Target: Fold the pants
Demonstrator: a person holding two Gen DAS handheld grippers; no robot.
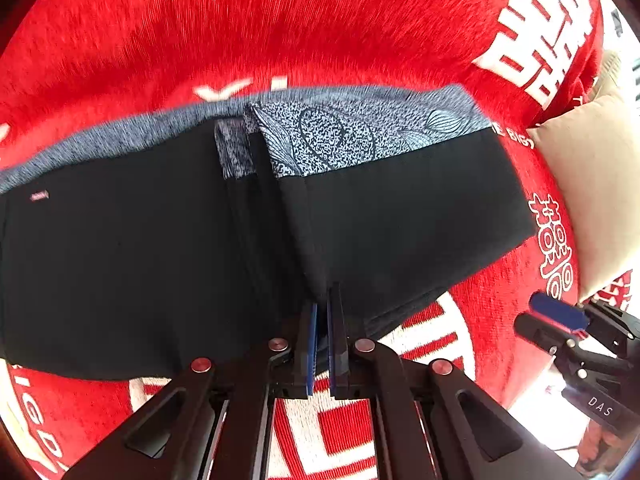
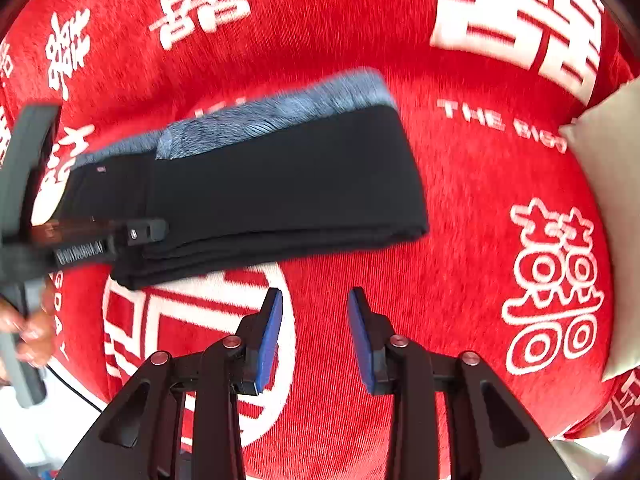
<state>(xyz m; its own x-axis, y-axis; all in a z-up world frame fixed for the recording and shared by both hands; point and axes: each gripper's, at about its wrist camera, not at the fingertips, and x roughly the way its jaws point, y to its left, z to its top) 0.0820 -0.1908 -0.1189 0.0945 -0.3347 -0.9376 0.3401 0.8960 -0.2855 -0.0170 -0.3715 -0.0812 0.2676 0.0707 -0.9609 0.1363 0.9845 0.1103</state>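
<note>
Red blanket (image 2: 460,200), "THE BIG" lettering (image 2: 500,122)

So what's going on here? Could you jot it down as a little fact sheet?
surface: red blanket with white characters
garment: black pants, patterned grey waistband, folded flat
left gripper: shut on the pants' near edge
right gripper: open, nothing between its pads, apart from the pants
beside: beige pillow at the blanket's right
fold: layers stacked, not yet let go

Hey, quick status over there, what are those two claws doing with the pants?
Left gripper shut on pants edge. Right gripper open, empty, over red blanket. Pants folded. Nothing in the way.
</note>
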